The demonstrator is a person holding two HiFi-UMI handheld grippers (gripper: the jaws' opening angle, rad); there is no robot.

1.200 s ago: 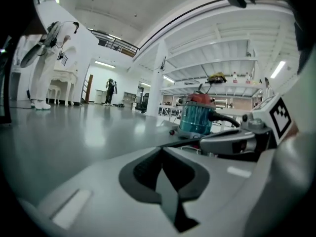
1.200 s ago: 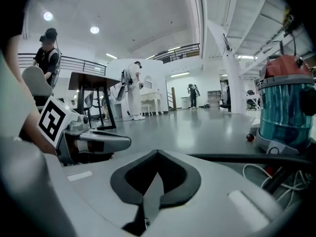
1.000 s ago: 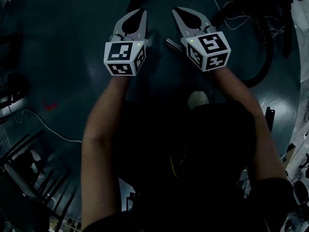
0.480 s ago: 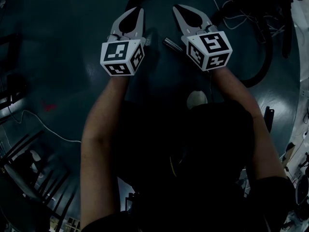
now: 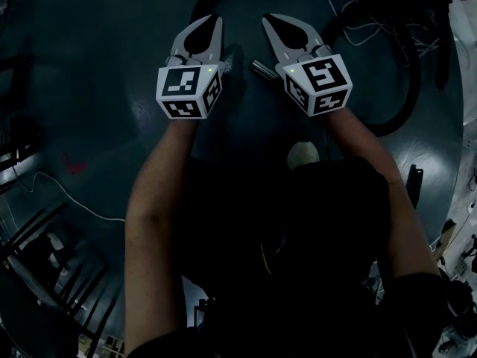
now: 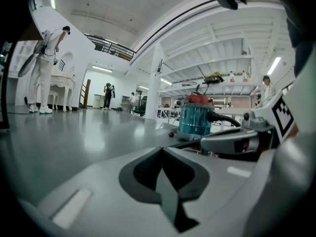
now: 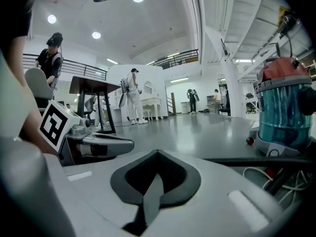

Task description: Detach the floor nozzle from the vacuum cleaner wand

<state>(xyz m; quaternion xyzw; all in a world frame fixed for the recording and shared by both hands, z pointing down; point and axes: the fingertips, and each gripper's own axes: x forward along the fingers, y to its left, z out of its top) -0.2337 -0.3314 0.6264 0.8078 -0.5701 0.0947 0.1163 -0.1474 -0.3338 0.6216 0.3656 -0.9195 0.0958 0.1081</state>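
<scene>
No real change in the last second: left gripper and right gripper hover, jaws clenched empty. No grip on the vacuum.

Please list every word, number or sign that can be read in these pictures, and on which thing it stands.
No text can be read.
The left gripper and the right gripper carry only black-and-white square patterns, not letters.
The vacuum cleaner shows no legible label.
</scene>
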